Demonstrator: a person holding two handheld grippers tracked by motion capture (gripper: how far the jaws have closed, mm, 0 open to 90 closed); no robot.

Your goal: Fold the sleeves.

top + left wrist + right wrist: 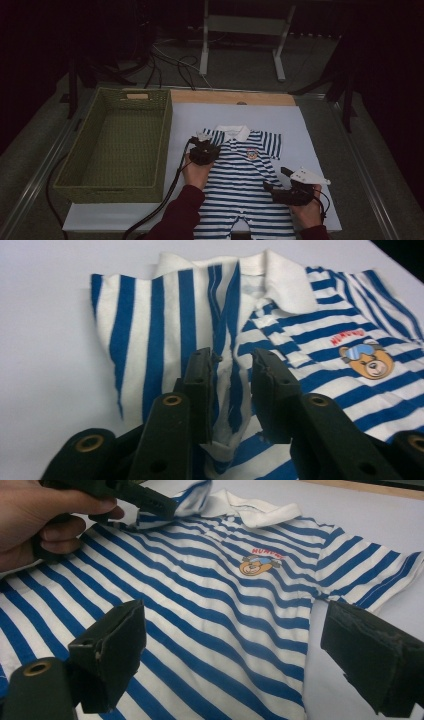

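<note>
A blue-and-white striped baby romper (240,175) with a white collar and a bear badge (370,360) lies flat on the white mat (300,125). My left gripper (204,150) rests on its left shoulder next to the sleeve. In the left gripper view the left gripper (232,357) has a narrow gap between its jaws, and a raised fold of striped fabric (231,390) stands in that gap, loose. My right gripper (274,179) is at the romper's right side, below the other sleeve. In its own view the right gripper (232,630) stands wide open over the striped cloth (210,595), gripping nothing.
A green woven basket (165,145) with nothing in it stands left of the mat, close to the left hand. A wooden strip (230,97) borders the mat's far edge. Cables (165,195) trail from the grippers toward the near edge. Metal frame legs (204,45) stand beyond the table.
</note>
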